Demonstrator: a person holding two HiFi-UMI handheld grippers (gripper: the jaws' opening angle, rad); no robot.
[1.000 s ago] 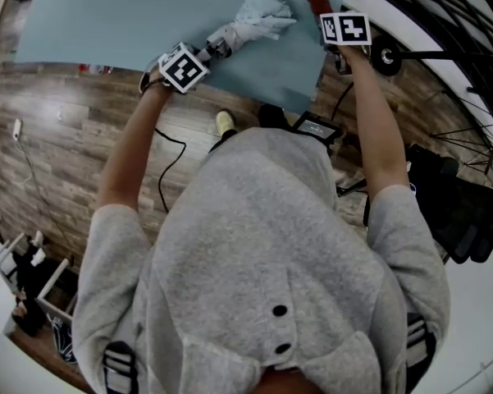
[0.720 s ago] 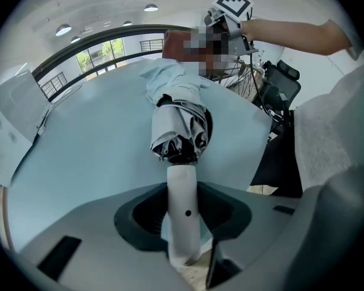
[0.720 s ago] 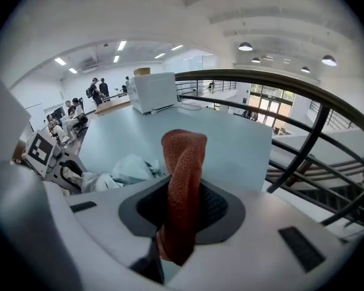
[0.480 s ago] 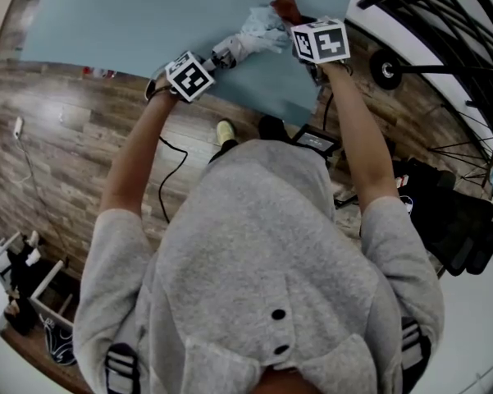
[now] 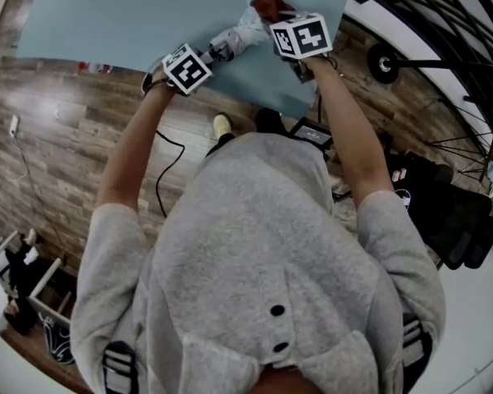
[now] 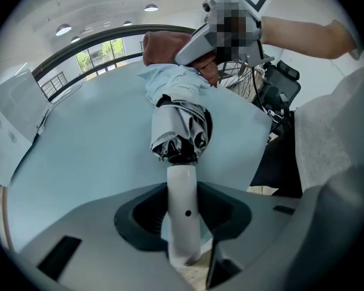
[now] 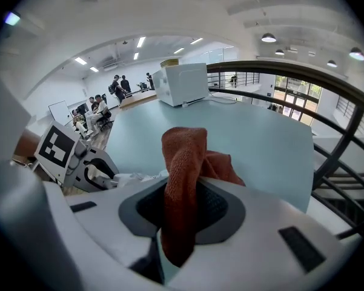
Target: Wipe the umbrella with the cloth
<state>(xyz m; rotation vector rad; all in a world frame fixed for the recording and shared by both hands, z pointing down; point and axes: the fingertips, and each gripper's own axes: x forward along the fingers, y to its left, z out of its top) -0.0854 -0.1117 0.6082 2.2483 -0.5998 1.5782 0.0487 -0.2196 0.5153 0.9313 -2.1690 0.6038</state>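
Note:
A folded pale-blue umbrella [image 6: 178,111] with a white handle [image 6: 183,214] lies over the light-blue table [image 5: 131,15]. My left gripper [image 6: 183,247] is shut on that handle; in the head view it [image 5: 209,52] sits at the table's near edge. A rust-red cloth [image 7: 185,180] is pinched in my right gripper [image 7: 178,247]. The cloth [image 6: 169,44] rests on the far end of the umbrella [image 5: 246,31], with the right gripper [image 5: 283,23] just above it.
The table's near right corner [image 5: 299,109] overhangs a wood-plank floor. A black wheeled frame [image 5: 385,60] and dark railing stand to the right. A white box [image 7: 182,83] sits at the table's far end, with people standing and sitting beyond.
My right gripper has carried the cloth leftward from the table's right side onto the umbrella's far end. The left gripper has kept its hold on the handle, nearly still.

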